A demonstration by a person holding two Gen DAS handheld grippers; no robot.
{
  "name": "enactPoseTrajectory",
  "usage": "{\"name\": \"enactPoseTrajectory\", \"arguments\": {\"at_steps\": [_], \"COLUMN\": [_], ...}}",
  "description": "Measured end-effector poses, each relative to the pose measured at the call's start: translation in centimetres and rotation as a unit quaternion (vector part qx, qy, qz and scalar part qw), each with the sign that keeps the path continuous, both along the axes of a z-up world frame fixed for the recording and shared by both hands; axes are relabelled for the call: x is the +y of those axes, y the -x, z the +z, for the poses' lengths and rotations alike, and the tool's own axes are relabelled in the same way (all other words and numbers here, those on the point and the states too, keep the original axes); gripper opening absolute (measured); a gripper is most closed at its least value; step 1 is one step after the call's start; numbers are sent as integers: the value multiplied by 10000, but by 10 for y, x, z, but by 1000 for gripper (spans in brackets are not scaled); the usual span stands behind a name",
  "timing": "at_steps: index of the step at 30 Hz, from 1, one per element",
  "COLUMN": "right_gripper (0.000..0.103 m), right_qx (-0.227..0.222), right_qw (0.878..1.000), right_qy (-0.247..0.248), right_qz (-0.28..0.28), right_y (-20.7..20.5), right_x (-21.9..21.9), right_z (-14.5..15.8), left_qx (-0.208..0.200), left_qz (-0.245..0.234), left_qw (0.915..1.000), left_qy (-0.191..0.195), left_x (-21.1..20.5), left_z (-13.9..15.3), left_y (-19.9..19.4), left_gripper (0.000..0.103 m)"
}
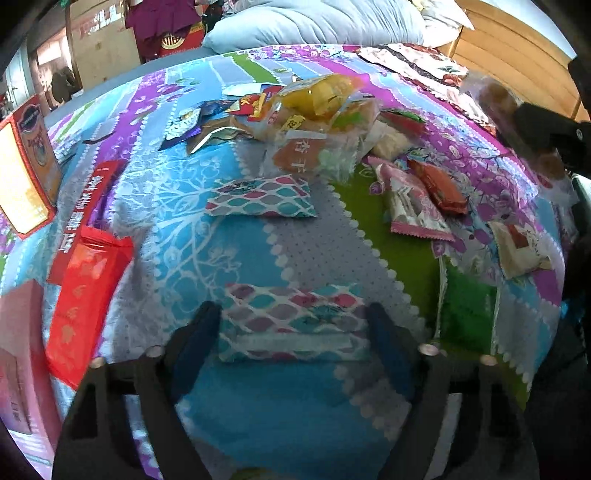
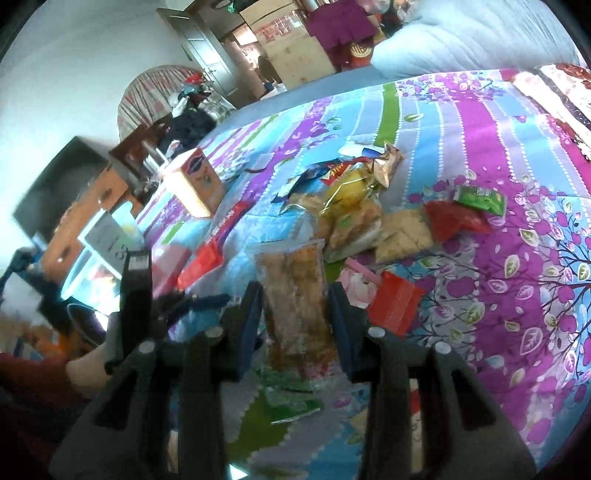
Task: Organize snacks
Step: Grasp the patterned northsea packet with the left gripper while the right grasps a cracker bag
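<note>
On the patchwork quilt [image 1: 280, 413] lies a packet with a teal and pink scale pattern [image 1: 295, 321]. My left gripper [image 1: 295, 328] straddles it, and both fingertips [image 1: 208, 325] touch its ends. My right gripper [image 2: 297, 317] is shut on a clear packet of brown snacks [image 2: 291, 295], held upright above the bed. That clear packet [image 1: 493, 99] also shows, blurred, at the upper right of the left wrist view. In the right wrist view my left gripper [image 2: 188, 301] appears from the side at the left, low over the quilt.
A loose snack pile [image 1: 317, 110] sits mid-bed, with a second patterned packet [image 1: 262, 197] in front. Pink [image 1: 410, 210] and orange [image 1: 439, 184] packets lie to the right. Red packets [image 1: 85, 288], an orange box [image 1: 26, 166] and a pink box [image 1: 18, 354] line the left edge. A duvet [image 1: 317, 22] lies behind.
</note>
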State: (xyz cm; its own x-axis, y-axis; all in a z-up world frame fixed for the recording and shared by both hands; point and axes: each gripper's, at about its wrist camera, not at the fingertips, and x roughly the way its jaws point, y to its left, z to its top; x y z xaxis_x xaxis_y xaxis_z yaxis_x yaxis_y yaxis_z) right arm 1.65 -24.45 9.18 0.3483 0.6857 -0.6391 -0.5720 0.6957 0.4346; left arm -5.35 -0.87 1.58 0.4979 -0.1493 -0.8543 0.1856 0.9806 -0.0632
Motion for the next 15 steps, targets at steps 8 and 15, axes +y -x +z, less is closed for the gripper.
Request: {"name": "enactPoseTrajectory", "arguments": {"at_steps": [8, 15], "right_gripper": [37, 37], "right_qx": [-150, -532], "right_qw": [9999, 9986], "right_qy": [4, 37], "right_qz": [-20, 19], "right_y": [3, 3], "right_x": [5, 18], "right_z": [7, 41], "left_qx": [-416, -1458], "left_qz": [18, 280], "left_qw": [9991, 9886], "left_qy": [88, 243], "left_x": [6, 28], "left_z": [32, 124], "left_y": [14, 32], "left_gripper": [60, 60]}}
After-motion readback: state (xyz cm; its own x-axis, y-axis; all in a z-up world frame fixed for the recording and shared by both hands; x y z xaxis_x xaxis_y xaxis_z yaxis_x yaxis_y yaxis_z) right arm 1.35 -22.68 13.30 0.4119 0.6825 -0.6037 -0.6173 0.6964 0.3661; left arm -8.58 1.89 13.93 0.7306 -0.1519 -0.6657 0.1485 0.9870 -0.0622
